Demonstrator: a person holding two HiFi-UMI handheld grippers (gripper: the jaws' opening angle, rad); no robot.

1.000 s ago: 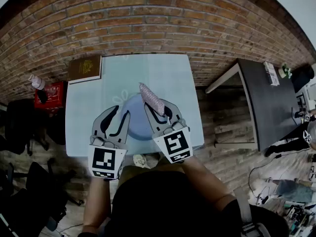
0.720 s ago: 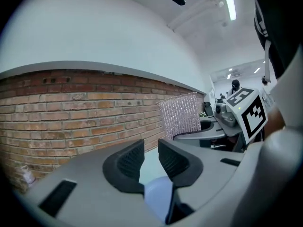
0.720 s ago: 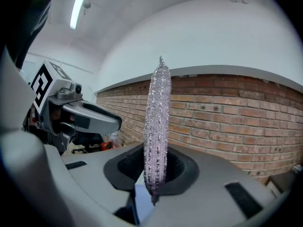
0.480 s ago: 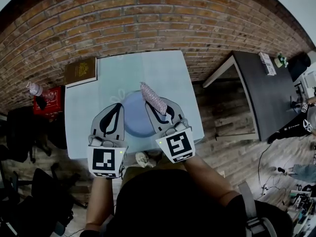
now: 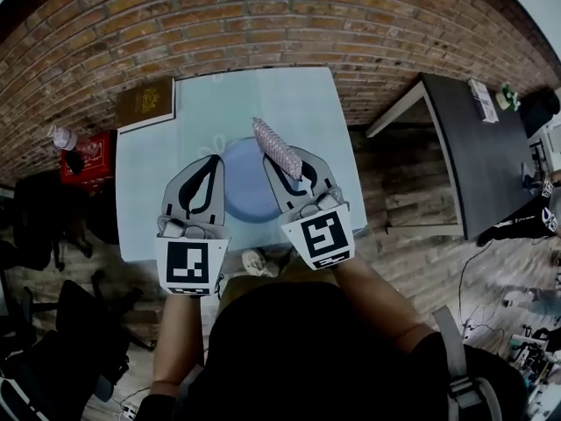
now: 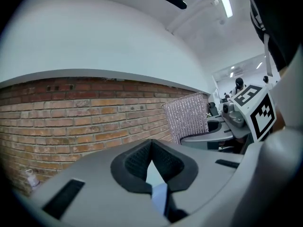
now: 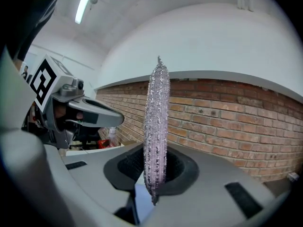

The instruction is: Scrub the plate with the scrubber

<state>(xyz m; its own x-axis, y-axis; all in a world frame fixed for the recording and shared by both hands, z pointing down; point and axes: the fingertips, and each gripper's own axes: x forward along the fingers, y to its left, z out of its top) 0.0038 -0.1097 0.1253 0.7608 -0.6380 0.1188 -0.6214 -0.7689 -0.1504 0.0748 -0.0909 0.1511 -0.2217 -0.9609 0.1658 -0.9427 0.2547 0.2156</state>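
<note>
Far left corner: a brown hardback book (image 5: 146, 103) lies flat on the pale, smooth tabletop (image 5: 289, 95), well apart from the work and probably just parked there.

Left claw (image 5: 213, 160): grey moulded shell with black ribbed pads (image 6: 135, 162). Its jaws have just been closing and now stand together, tips meeting. The left gripper view shows nothing between them; only a sliver of tabletop and blue plate shows through the gap below. The claw sits at the plate's left rim. Judgement: it is stationed there to brace the plate against sliding. No view settles whether it touches the rim.

Plate (image 5: 250, 196): round, shallow, pale blue, with a glossy, featureless surface. It lies flat near the tabletop's front edge, between the two claws. Judgement: smooth glaze on a smooth top is likely to skate under a sideways push.

Scrubber (image 5: 277, 147): a flat oblong pad of silvery-pink glittering mesh, coarse and knobbly. Seen edge-on (image 7: 157, 122), it is thin and slightly wavy. It stands above the plate's right rear.

Right claw (image 5: 292, 169): clamped on the scrubber's lower end, with most of the pad standing free beyond the jaws. Judgement: gripping one end leaves a long working face, though a soft pad may fold. Scrubbing appears not yet begun.
</note>
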